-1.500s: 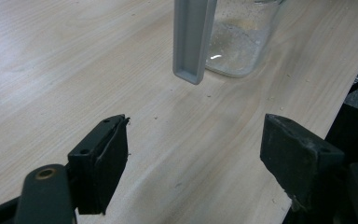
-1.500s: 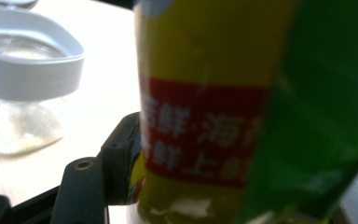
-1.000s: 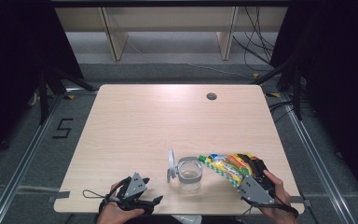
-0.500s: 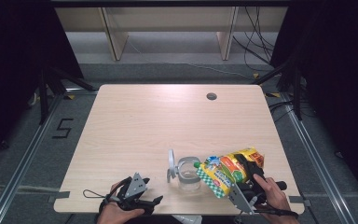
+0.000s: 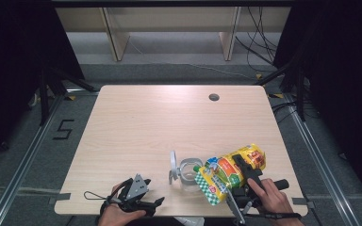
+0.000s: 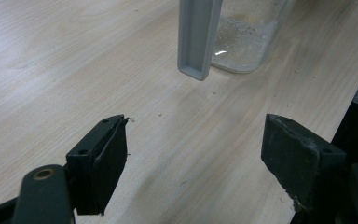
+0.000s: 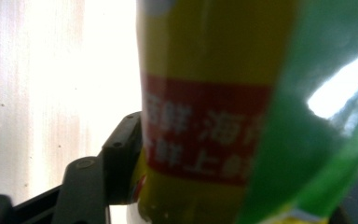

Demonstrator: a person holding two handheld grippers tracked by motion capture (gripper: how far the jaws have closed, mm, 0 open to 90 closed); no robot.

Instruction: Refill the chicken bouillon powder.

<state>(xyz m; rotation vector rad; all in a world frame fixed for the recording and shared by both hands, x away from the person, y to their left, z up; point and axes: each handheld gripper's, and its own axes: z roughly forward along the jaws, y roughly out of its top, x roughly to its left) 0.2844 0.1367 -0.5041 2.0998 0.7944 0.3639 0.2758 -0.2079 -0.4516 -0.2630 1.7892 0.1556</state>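
A yellow and green snack bag (image 5: 228,176) hangs tilted just right of a clear glass jar (image 5: 188,173), its checked end low by the jar's rim. My right gripper (image 5: 239,172) is shut on the bag, and its jaws have just been closing with the bag between them. In the right gripper view the bag (image 7: 205,93) covers most of the picture, with one black finger (image 7: 121,154) against its side. The jar's grey lid (image 5: 173,162) stands swung open at its left. My left gripper (image 5: 153,202) rests open at the table's front edge, facing the jar (image 6: 247,42) and lid (image 6: 198,37).
The wooden table (image 5: 169,122) has a round cable hole (image 5: 213,97) at the back right. Crumbs lie on the wood near the jar. Wooden shelving legs (image 5: 118,42) stand beyond the far edge, and cables trail on the floor at the right.
The right gripper has lifted the bag off the table and turned it, so its checked end now points down beside the jar. The left gripper has stayed put.
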